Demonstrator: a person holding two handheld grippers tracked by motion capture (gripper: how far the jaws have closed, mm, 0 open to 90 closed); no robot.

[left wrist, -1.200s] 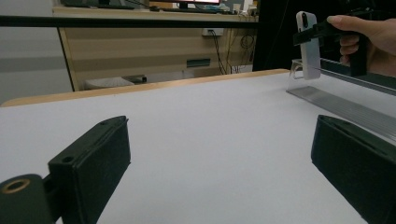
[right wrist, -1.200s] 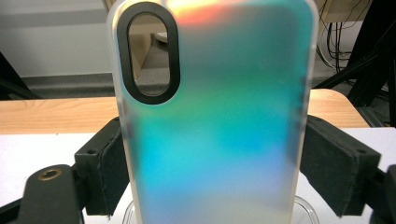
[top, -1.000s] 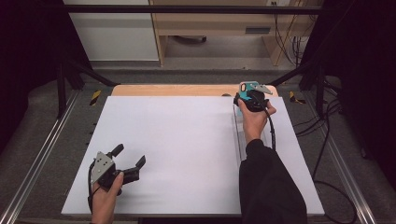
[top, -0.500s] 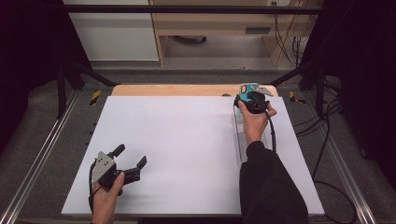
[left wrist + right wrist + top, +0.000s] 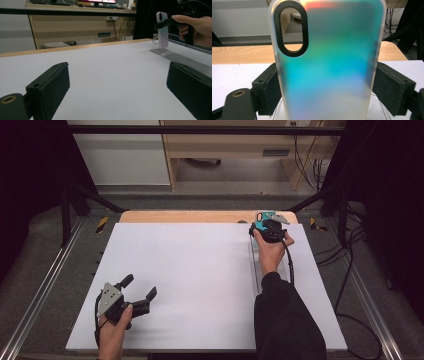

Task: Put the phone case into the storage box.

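My right gripper (image 5: 267, 223) sits in the upper right of the high view, and its jaws are clamped on the two long edges of a phone case (image 5: 327, 60). In the right gripper view the case stands upright at centre frame, iridescent teal, with its black-ringed camera cutout at the upper left. In the left gripper view I see the case at the upper right, held just above a clear acrylic stand (image 5: 180, 56). My left gripper (image 5: 137, 292) rests in the lower left of the high view on the white table (image 5: 200, 270), its jaws spread wide with nothing between them.
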